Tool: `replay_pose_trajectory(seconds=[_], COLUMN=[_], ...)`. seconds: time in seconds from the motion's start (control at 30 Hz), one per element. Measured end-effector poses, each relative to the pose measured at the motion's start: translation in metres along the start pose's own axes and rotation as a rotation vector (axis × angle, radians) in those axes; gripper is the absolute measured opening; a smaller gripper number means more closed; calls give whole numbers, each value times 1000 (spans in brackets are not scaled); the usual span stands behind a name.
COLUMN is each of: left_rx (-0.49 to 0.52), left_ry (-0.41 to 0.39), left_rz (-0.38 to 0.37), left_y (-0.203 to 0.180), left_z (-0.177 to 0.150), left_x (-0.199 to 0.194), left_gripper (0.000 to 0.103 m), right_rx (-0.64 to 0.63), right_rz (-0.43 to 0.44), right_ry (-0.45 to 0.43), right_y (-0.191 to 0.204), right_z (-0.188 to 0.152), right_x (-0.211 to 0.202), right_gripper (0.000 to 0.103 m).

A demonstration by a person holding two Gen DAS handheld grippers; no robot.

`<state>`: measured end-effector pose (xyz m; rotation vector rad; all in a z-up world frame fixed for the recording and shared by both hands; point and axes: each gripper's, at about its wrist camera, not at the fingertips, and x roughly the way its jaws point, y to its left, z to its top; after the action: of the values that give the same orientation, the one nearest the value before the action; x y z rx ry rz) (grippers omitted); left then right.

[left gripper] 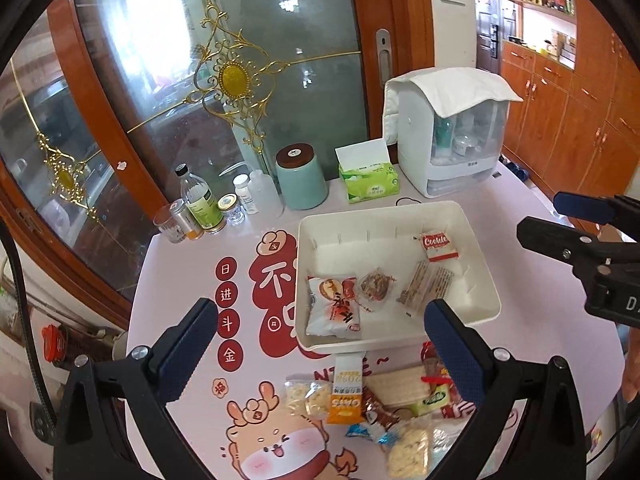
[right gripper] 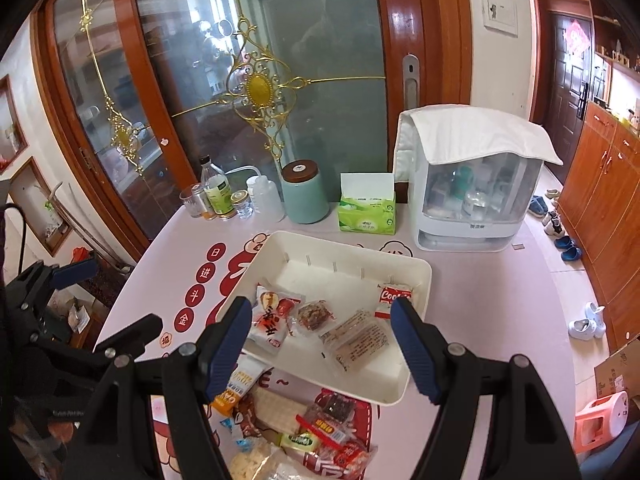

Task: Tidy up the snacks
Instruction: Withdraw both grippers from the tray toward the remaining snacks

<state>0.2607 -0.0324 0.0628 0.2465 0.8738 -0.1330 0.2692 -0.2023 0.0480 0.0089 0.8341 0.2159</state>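
Note:
A white tray (left gripper: 384, 220) (right gripper: 416, 280) sits mid-table holding a red-and-white snack bag (left gripper: 334, 308) (right gripper: 272, 318), a clear-wrapped brown pastry (left gripper: 376, 286) (right gripper: 316, 314), a long clear packet (left gripper: 424, 286) (right gripper: 356, 344) and a red Cookie pack (left gripper: 438, 246) (right gripper: 390, 298). A heap of loose snacks (left gripper: 384, 404) (right gripper: 300, 436) lies in front of the tray. My left gripper (left gripper: 320, 356) hangs open above the tray's near edge, holding nothing. My right gripper (right gripper: 322, 350) is open over the tray, also with nothing in it; it shows at the right in the left wrist view (left gripper: 560, 220).
Along the back stand small bottles and a glass (left gripper: 204, 208) (right gripper: 218, 196), a teal canister (left gripper: 300, 178) (right gripper: 305, 192), a green tissue pack (left gripper: 370, 178) (right gripper: 366, 210) and a white cloth-draped cabinet (left gripper: 448, 132) (right gripper: 472, 184). Sliding glass doors rise behind. Shoes lie on the floor at right (right gripper: 586, 322).

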Motion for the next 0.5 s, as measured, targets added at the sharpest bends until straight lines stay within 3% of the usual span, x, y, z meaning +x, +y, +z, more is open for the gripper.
replay_pose_trajectory(seconds=[0.5], left_rx=[115], left_ry=[28], left_rz=[-135], left_y=[57], left_z=[-39], left_x=[14], left_gripper=[102], right_rx=[8], right_rz=[-86], right_ry=[18], right_y=[68], right_z=[-45], right_x=[-12], right_gripper=[72])
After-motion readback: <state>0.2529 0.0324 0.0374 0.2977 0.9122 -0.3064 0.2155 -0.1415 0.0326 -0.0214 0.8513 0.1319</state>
